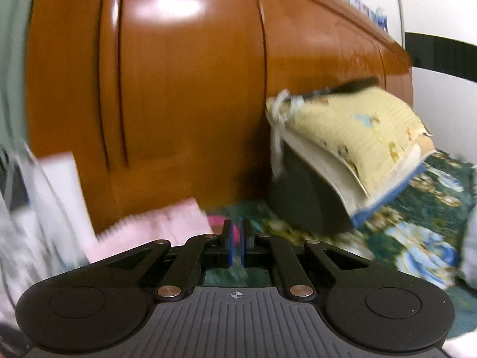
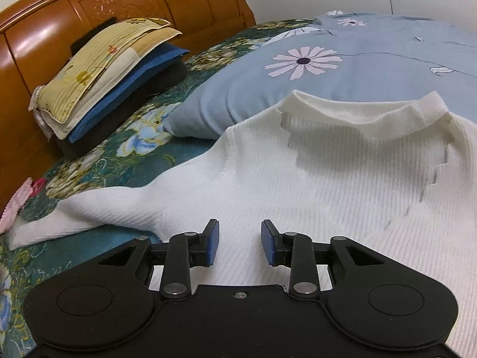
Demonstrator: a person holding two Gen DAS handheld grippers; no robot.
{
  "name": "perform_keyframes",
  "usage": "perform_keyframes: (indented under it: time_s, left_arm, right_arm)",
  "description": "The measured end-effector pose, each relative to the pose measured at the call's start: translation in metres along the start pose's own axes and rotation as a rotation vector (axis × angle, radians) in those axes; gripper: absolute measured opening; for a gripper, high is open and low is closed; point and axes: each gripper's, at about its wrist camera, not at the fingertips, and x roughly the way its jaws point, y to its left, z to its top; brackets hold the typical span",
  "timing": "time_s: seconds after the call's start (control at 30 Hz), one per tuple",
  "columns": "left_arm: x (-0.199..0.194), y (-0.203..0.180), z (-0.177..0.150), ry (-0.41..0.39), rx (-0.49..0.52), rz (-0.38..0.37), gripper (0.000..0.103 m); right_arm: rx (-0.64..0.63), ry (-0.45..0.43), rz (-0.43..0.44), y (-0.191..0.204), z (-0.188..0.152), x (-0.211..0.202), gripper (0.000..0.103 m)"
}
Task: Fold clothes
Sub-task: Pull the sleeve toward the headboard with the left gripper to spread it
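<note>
In the right wrist view the right gripper (image 2: 240, 243) is at the bottom centre, its two blue pads wide apart with nothing between them, just above one white ribbed sweater (image 2: 298, 185). The sweater lies flat on the floral bedspread (image 2: 143, 146) and fills the lower right of the frame. Its long axis runs from the bottom of the frame upward, with the collar at the far end, toward the upper right. One sleeve stretches out to the lower left, its cuff at the left edge. Behind the collar lies one blue pillow with daisies (image 2: 328, 68). In the upper left one stack of folded textiles (image 2: 113, 74) (a yellow piece on top, then cream, blue and dark layers) leans at the wooden headboard (image 2: 119, 3).

In the left wrist view, which is blurred, the left gripper (image 1: 237, 246) is at the bottom centre with its pads nearly together; I see nothing held. One pink cloth (image 1: 155, 226) lies beyond it, at lower left.
</note>
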Motion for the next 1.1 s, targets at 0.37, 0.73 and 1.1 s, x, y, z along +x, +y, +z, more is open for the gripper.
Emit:
perform_keyframes:
  time_s: [0.37,0.73,1.1]
  left_arm:
    - [-0.014,-0.008,-0.069,0.191,-0.095,-0.107,0.046]
    - [0.002,-0.002,-0.091,0.229,-0.269,-0.059,0.085]
    - [0.032,0.003,-0.101,0.231,-0.523,-0.131,0.021]
  right_arm:
    - [-0.046,0.014,0.030,0.014,-0.007,-0.009,0.043]
    - [-0.208,0.006,0.031,0.032,-0.018,-0.025,0.056]
    - [-0.194,0.035,0.020,0.026,-0.026,-0.015,0.057]
